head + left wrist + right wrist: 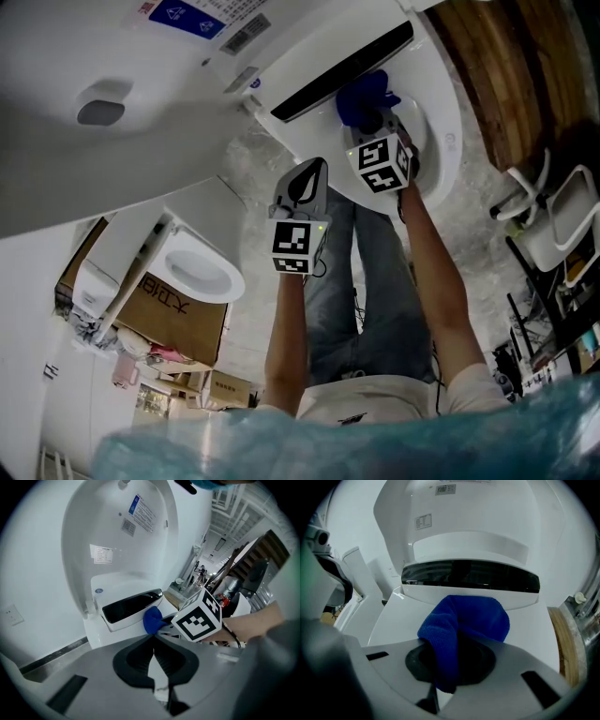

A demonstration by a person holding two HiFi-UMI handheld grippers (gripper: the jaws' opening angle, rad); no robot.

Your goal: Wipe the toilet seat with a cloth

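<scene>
The white toilet seat lies flat below its raised lid, with a black strip at the hinge end. A blue cloth rests on the seat just in front of that strip. My right gripper is shut on the cloth and presses it to the seat. In the right gripper view the blue cloth bulges out of the gripper and hides the jaw tips. My left gripper hangs beside the bowl, shut and holding nothing. From the left gripper I see the cloth.
A second white toilet stands to the left on a cardboard box. Brown wood flooring runs along the right, with a white chair on it. The person's jeans-clad legs stand close to the bowl.
</scene>
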